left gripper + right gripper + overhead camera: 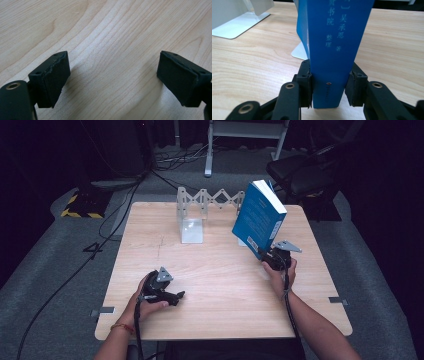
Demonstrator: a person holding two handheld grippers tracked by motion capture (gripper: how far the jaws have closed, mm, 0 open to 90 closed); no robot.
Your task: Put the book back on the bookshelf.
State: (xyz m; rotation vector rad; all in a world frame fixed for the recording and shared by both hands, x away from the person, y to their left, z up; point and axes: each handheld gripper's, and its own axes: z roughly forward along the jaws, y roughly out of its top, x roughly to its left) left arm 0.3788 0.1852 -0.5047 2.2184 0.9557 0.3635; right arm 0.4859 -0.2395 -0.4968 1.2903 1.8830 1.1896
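One thick blue paperback book [260, 216], gripped at its lower end by the right hand-held gripper [270, 256] and raised, tilted, above the far right part of the light wooden worktop [220, 285]. In the right gripper view the two black jaws press on opposite covers of the book [334, 50], its spine with pale printed characters facing the camera; the grasp is firm, pads flat against the covers. The left hand-held gripper [172, 296] lies low over the near left part of the worktop, well apart from the book; in the left gripper view its two black pads [53, 77] stand wide apart with nothing but bare wood grain between them, so it is released. One white folding lattice rack [207, 199] runs along the far edge of the worktop, and one white L-shaped bookend [192, 231] stands just in front of its left end; a second white plate [299, 51] lies on the worktop just behind the book in the right gripper view. Two forearms enter from the near side. One dark chair [300, 172] stands on the floor beyond the far right corner.
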